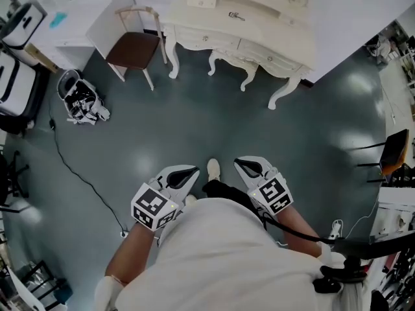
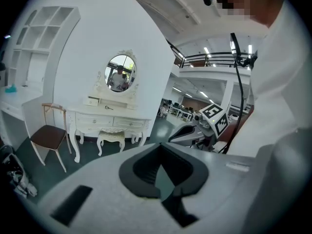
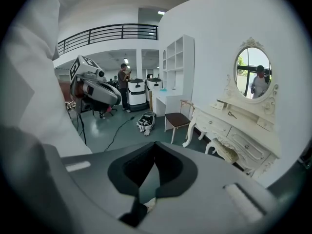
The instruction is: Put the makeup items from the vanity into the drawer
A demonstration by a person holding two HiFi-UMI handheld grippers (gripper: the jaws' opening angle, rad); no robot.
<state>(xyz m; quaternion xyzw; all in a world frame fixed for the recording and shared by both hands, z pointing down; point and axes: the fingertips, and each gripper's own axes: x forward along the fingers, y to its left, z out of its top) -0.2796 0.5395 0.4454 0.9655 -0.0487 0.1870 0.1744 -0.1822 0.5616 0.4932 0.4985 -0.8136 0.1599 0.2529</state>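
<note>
The cream vanity [image 1: 259, 37] stands across the floor, several steps away, with both of its drawers [image 1: 204, 39] closed. On its top lie a small dark makeup item [image 1: 237, 16] and a pale box [image 1: 202, 2]. I hold both grippers close to my body, pointing toward the vanity. The left gripper [image 1: 192, 172] and the right gripper [image 1: 239, 164] are shut with nothing in them. In the left gripper view the vanity [image 2: 109, 118] and its oval mirror [image 2: 120, 72] sit far beyond the left gripper [image 2: 160, 174]. The right gripper view shows the vanity [image 3: 239, 130] at right, past the right gripper [image 3: 150, 174].
A brown-seated chair [image 1: 133, 49] stands left of the vanity, and a cushioned stool [image 1: 230, 60] is tucked under it. An open bag [image 1: 81, 102] and a black cable [image 1: 84, 180] lie on the grey floor at left. White shelving [image 1: 71, 11] fills the far-left corner. People stand in the background [image 3: 122, 84].
</note>
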